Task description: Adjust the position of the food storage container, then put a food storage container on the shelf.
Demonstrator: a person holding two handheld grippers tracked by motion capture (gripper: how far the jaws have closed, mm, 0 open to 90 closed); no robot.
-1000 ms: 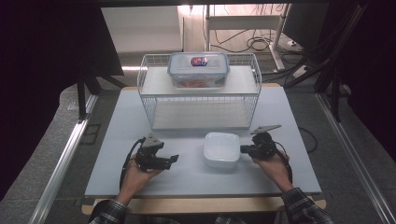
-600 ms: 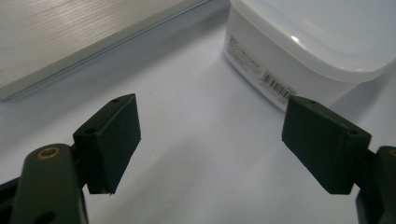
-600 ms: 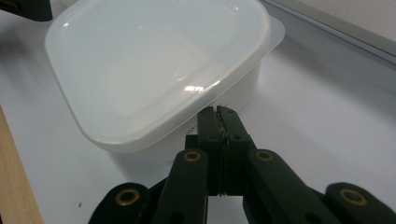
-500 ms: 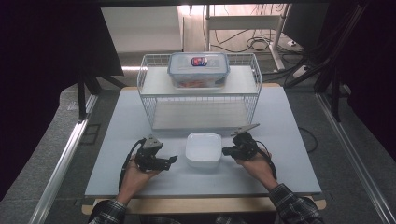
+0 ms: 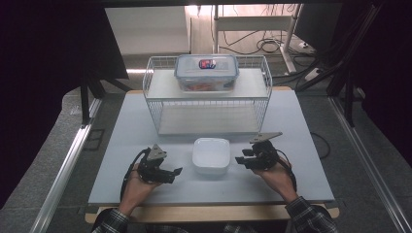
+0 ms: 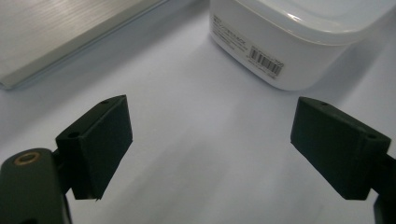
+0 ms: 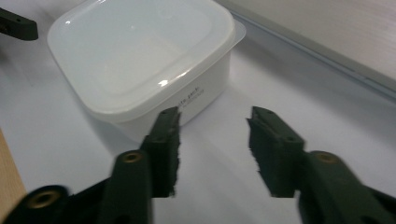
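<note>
The white lidded container (image 5: 211, 155) sits on the table (image 5: 301, 126) between the two grippers, just in front of the wire rack (image 5: 158, 104). The right gripper (image 5: 241, 160) lies just beside its right wall, jaws apart and empty. The left gripper (image 5: 176, 173) is on the opposite side and slightly farther off, jaws spread wide and empty. The container is roughly square with no marked long axis, so the right gripper is probably the better placed to engage it.
</note>
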